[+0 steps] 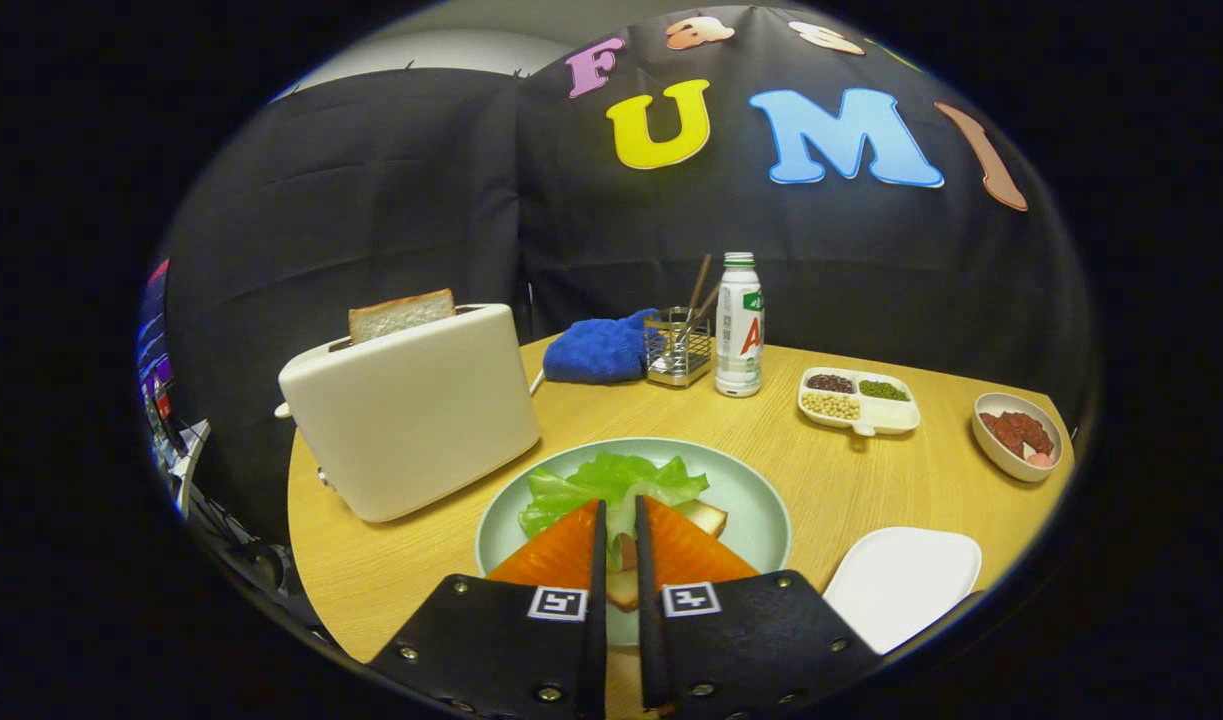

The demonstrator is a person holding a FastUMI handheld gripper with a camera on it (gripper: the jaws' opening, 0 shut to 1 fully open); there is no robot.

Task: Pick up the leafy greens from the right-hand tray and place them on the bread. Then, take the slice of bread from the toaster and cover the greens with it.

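My gripper (621, 505) hangs low over the pale green plate (761, 510), its fingers drawn close with only a narrow slit between them. The leafy greens (611, 480) lie spread on the plate just ahead of the fingertips, and a pale part of the leaf sits pinched in the slit. A slice of bread (706, 515) peeks out from under the greens beside the right finger. To the left stands the cream toaster (411, 410) with a slice of bread (401, 313) sticking up out of its slot. The white tray (906, 580) lies bare to the right of the plate.
Beyond the plate stand a blue mitt (599, 350), a wire holder with sticks (678, 345) and a white bottle (739, 325). A divided dish of beans (858, 400) and a bowl of red pieces (1016, 435) sit at the far right. The round table's edge runs close behind the toaster.
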